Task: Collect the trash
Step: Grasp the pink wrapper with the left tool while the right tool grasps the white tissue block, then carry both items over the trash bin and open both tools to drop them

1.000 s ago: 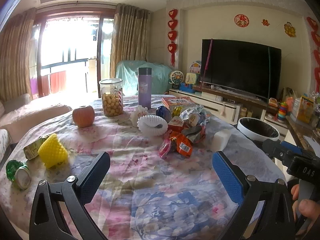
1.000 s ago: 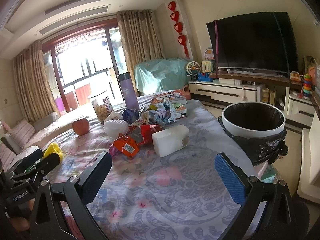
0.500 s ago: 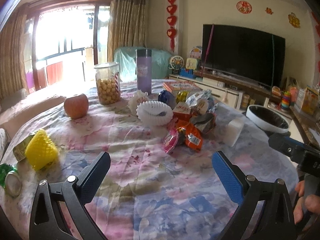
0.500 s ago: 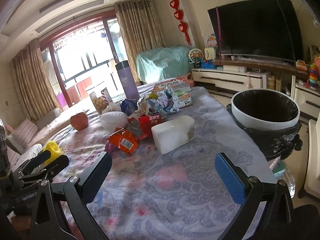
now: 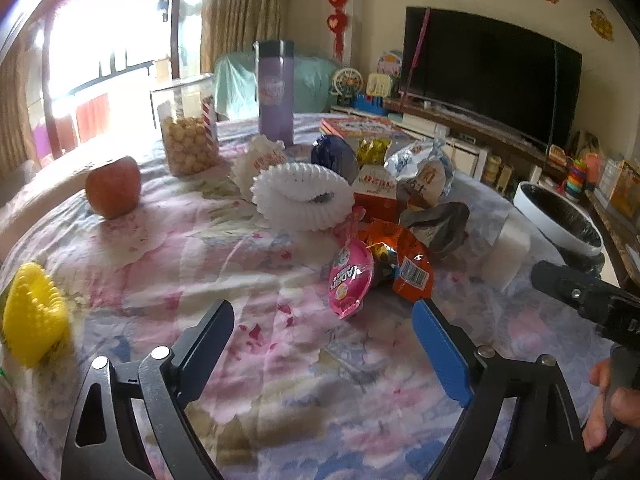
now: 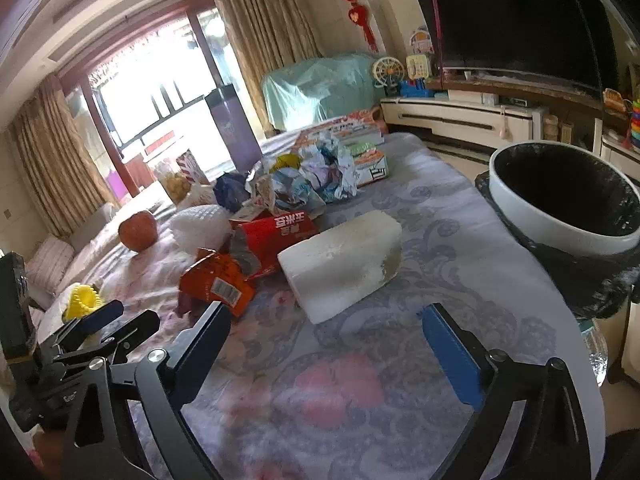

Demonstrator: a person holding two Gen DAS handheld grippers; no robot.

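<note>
While both of my grippers hover above the floral tablecloth, nothing has been collected as far as these views show. My left gripper has its jaws set wide apart and holds nothing; my right gripper is likewise spread and empty.

Location of the trash:
- A pile of wrappers sits near the table centre. The pink wrapper and the orange wrapper lie closest to my left gripper, just ahead of its fingers.
- Behind them are a red carton, a crumpled silver-grey bag, a white foam fruit net and further crumpled foil and paper.
- A white foam block lies just ahead of my right gripper, between its two fingers in the wrist view.
- A yellow foam net lies apart at the left edge of the table.

The lined trash bin stands beside the table on my right. What shows of its interior is dark and looks empty, though its bottom is out of sight.

Items judged not to be trash: the apple, the snack jar, the purple flask and the books.

Status: task at its start. All items remain on the table; each must be gripped and carried to the bin.
</note>
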